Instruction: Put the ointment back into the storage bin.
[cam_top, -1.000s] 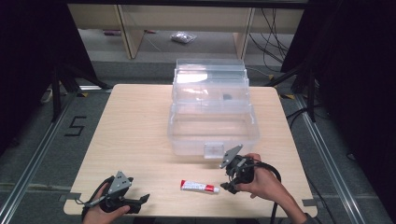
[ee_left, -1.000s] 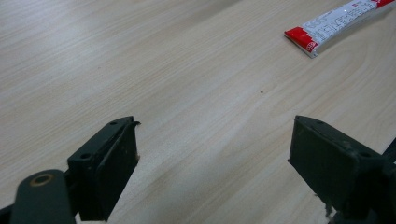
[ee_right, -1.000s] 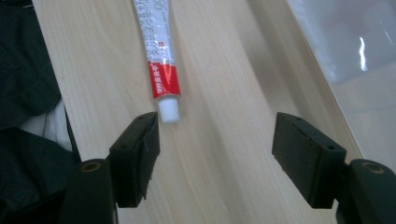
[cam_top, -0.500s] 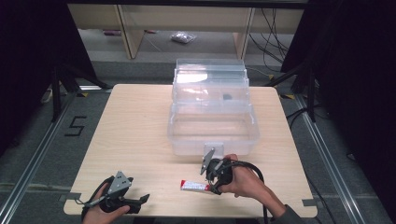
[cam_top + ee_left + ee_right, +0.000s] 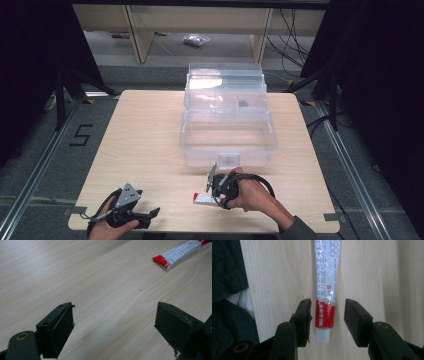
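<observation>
A white tube with a red end [image 5: 325,290] lies flat on the wooden table [image 5: 150,140] near its front edge. My right gripper [image 5: 328,312] hangs over the tube's capped red end with a jaw on each side. The jaws have just been closing, and a gap remains on the right side, so the pads are not pressing. From above, the right gripper [image 5: 210,195] covers the right part of the tube [image 5: 201,200]. My left gripper [image 5: 151,214] rests open at the front left. Its jaws [image 5: 115,315] are wide apart over bare wood, and the tube [image 5: 178,252] lies well ahead of them.
A clear plastic box [image 5: 227,145] with its lid raised stands in the middle of the table, just beyond the right hand. A dark sleeve [image 5: 227,290] lies at the left of the right gripper view. Wooden shelving [image 5: 140,30] stands behind the table.
The right hand has moved left and down from the box's front to the tube, and its jaws have narrowed around the tube's end. The left gripper has stayed put.
</observation>
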Demonstrator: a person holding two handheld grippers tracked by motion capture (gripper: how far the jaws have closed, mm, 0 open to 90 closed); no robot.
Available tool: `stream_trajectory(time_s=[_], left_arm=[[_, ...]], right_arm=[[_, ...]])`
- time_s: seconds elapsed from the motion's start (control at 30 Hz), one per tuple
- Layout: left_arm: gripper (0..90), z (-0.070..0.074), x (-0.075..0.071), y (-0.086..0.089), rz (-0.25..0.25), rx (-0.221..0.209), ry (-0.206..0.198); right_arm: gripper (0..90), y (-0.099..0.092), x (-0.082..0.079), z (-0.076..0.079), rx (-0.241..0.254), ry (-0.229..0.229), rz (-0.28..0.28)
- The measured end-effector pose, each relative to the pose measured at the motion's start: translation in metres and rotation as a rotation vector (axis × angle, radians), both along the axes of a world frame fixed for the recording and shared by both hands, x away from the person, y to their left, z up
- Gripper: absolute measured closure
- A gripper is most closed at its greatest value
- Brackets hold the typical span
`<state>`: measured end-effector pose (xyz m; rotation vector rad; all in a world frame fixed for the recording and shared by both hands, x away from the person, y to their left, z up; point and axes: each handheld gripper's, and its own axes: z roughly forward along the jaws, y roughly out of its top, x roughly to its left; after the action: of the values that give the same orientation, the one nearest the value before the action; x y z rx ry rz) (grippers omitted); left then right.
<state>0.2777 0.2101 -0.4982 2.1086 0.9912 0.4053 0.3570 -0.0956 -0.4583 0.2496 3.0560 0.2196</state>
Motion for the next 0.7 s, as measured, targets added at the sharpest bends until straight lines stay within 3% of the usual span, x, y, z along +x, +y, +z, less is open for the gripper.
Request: stream_trajectory(time_s=[0.1, 0.17, 0.27, 0.3, 0.33, 0.4, 0.43, 0.5, 0.53, 0.7], left_arm=[[14.9, 0.000, 0.001, 0.000, 0.002, 0.005, -0.003], [14.9, 0.000, 0.000, 0.000, -0.003, 0.004, 0.000], [14.9, 0.000, 0.001, 0.000, 0.002, 0.007, -0.003], [14.9, 0.000, 0.001, 0.000, 0.004, 0.005, -0.002], [14.9, 0.000, 0.000, 0.000, -0.004, 0.005, 0.001], [14.9, 0.000, 0.001, 0.000, -0.004, 0.006, -0.001], [14.9, 0.000, 0.001, 0.000, -0.001, 0.008, -0.002], [14.9, 0.000, 0.001, 0.000, 0.000, 0.006, -0.002], [14.9, 0.000, 0.000, 0.000, -0.004, 0.005, 0.002], [14.9, 0.000, 0.000, 0.000, -0.009, 0.009, 0.001]], right_arm=[[59.5, 0.001, 0.002, -0.002, -0.002, 0.011, 0.022], [60.1, 0.003, 0.001, -0.003, -0.017, 0.023, -0.015], [62.1, 0.003, 0.005, -0.008, -0.010, 0.026, 0.036], [62.1, 0.004, 0.003, -0.008, -0.018, 0.037, -0.005], [62.4, 0.004, 0.006, -0.010, -0.008, 0.036, 0.033], [63.2, 0.005, 0.003, -0.010, -0.019, 0.046, -0.011], [63.5, 0.006, 0.004, -0.010, -0.023, 0.054, -0.004], [64.0, 0.005, 0.007, -0.013, 0.001, 0.038, 0.029], [64.3, 0.005, 0.006, -0.012, -0.018, 0.045, 0.001], [66.2, 0.006, 0.007, -0.014, -0.015, 0.043, 0.014]])
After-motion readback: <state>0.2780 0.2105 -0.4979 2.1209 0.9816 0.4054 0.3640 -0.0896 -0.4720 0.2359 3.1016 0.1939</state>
